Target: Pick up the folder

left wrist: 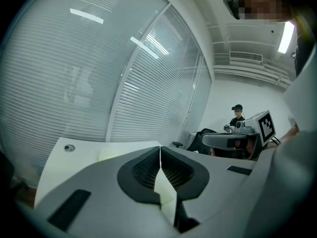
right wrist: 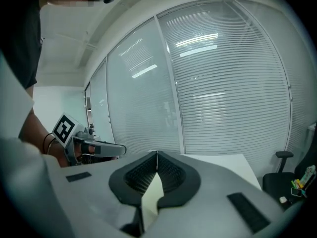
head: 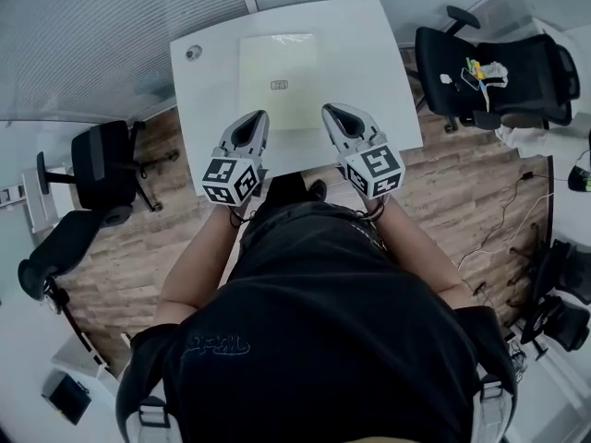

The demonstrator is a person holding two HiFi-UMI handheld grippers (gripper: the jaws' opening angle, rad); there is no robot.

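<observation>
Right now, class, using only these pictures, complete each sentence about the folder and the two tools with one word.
1. The flat pale-yellow folder lies on the white rectangular table, gripped by ___ tool.
2. The left tool has its jaws ___.
3. The right tool holds ___.
Missing words: neither; shut; nothing.

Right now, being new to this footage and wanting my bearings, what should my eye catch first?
A pale yellow folder lies flat midway on the white table. The left hand-held gripper and right hand-held gripper, both shut and empty, hang above its near corners.
</observation>
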